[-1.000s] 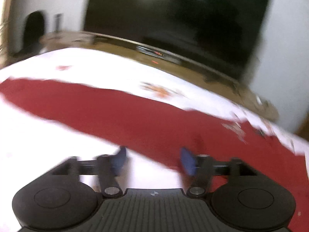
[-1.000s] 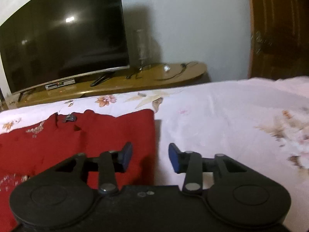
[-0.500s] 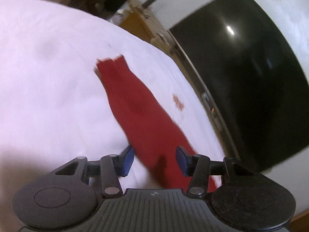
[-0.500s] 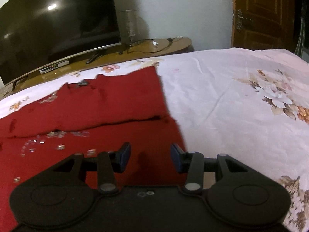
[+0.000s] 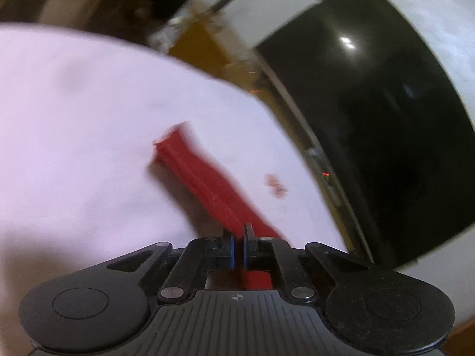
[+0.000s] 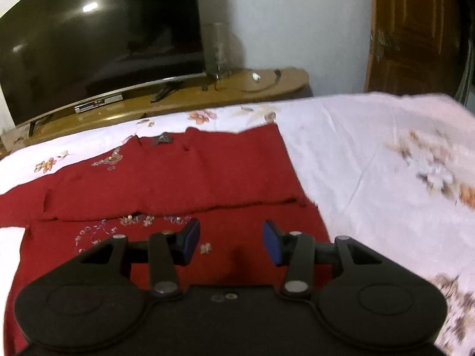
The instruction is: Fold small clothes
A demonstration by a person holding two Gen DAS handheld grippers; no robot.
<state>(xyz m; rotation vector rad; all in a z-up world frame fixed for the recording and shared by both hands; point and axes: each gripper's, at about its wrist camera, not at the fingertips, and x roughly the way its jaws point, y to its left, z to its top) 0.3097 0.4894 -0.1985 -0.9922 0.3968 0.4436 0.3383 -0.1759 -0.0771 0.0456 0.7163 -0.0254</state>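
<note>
A dark red garment [image 6: 178, 178] with bead trim lies flat on the floral bedsheet [image 6: 371, 163], its far part folded over the near part. In the left wrist view its long red sleeve [image 5: 204, 178] stretches away across the sheet. My left gripper [image 5: 239, 247] is shut on the sleeve's near end, with red cloth pinched between the blue pads. My right gripper [image 6: 231, 243] hovers over the garment's near right part, open, with nothing between its fingers.
A large dark television [image 6: 89, 44] stands on a low wooden stand [image 6: 237, 86] beyond the bed, and shows too in the left wrist view as a dark television [image 5: 371, 118]. A wooden door [image 6: 415, 29] is at the back right. Bare sheet spreads right of the garment.
My left gripper swung along the sleeve, rolled, and closed its jaws on the red cloth. My right gripper drew back from the garment's far right corner, so more of the garment shows.
</note>
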